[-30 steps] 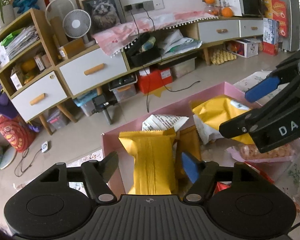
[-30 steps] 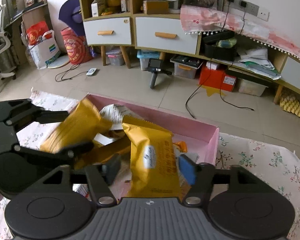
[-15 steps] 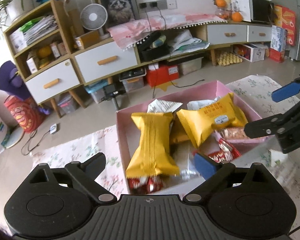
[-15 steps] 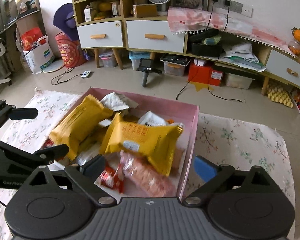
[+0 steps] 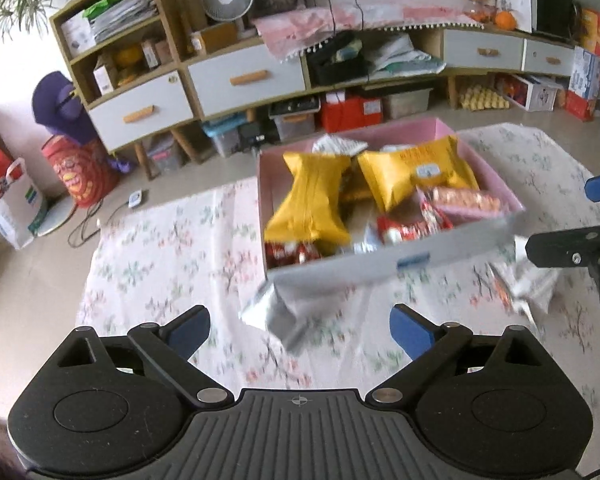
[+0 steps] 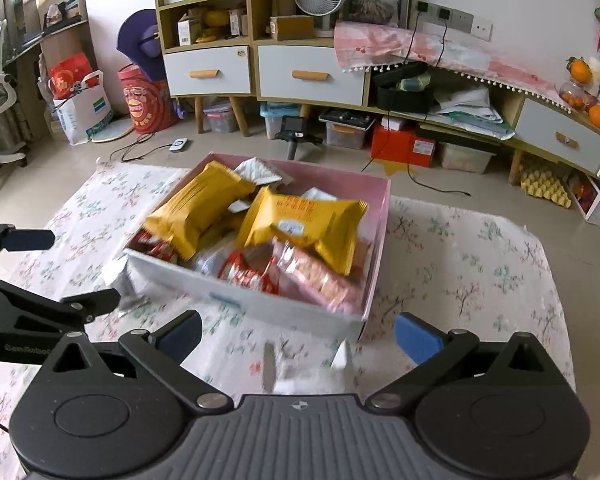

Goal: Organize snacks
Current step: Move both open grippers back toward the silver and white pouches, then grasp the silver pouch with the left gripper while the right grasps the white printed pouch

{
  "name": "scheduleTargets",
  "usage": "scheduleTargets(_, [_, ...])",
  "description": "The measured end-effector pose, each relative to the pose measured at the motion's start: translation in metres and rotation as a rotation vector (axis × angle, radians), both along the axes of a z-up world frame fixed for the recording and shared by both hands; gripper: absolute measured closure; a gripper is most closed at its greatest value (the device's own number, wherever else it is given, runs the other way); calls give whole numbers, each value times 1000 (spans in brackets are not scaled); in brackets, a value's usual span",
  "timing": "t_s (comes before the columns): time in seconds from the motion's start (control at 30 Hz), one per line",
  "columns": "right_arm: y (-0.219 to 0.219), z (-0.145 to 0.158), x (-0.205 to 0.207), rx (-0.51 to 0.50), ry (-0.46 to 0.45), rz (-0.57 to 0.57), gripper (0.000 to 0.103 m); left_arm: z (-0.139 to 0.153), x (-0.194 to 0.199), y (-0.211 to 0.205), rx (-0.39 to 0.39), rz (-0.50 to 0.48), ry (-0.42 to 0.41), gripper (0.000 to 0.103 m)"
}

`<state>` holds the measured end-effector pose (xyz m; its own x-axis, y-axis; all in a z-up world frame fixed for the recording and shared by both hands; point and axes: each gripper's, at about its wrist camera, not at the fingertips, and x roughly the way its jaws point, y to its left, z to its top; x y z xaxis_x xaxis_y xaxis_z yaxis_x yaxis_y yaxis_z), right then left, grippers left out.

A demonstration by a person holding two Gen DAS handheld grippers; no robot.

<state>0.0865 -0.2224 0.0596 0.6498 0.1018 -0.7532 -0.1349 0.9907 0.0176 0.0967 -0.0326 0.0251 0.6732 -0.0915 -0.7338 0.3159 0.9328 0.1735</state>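
Both tongs wide apart, nothing gripped. Left gripper (image 5: 300,330): jaws have just been opening, only a crinkled silver foil packet (image 5: 276,314) on the floral cloth (image 5: 172,256) between and just ahead of its tips, untouched. Right gripper (image 6: 298,338): jaws just opened too, a blurred white wrapper (image 6: 312,372) lies low between them, pads clear of it. Ahead of both sits the pink cardboard box w/ white front wall (image 6: 380,216), piled w/ two big yellow pillow packs (image 5: 312,204), red wrappers (image 6: 248,272), a pink biscuit pack (image 6: 320,280).
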Motion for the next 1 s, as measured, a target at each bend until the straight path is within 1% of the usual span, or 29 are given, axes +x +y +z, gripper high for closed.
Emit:
scheduleTargets(0.1, [0,-5,-10,6,-1,-14,17,-9,-10,2,-14,18,8,5])
scheduleTargets(0.23, [-4,-23,-20,3,-1,-53,17,-29,-16,9,-51,110,0,5])
scheduleTargets(0.3, [-2,-36,-19,-26,30,-59,17,-39,-14,11,-72,131,13,5])
scheduleTargets(0.37, [-2,-41,-18,-50,30,-63,17,-44,-12,11,-86,146,15,5])
scheduleTargets(0.47, [-8,-50,-16,-31,17,-85,17,-55,-7,9,-102,156,17,5])
scheduleTargets(0.57, [-12,-58,-14,-18,17,-104,17,-63,-2,6,-90,159,0,5])
scheduleTargets(0.77, [-11,-74,-11,-10,30,-98,17,-74,9,8,-108,194,-16,5])
scheduleTargets(1.0, [-9,-86,-5,-15,15,-90,17,-85,19,8,-121,196,-44,5])
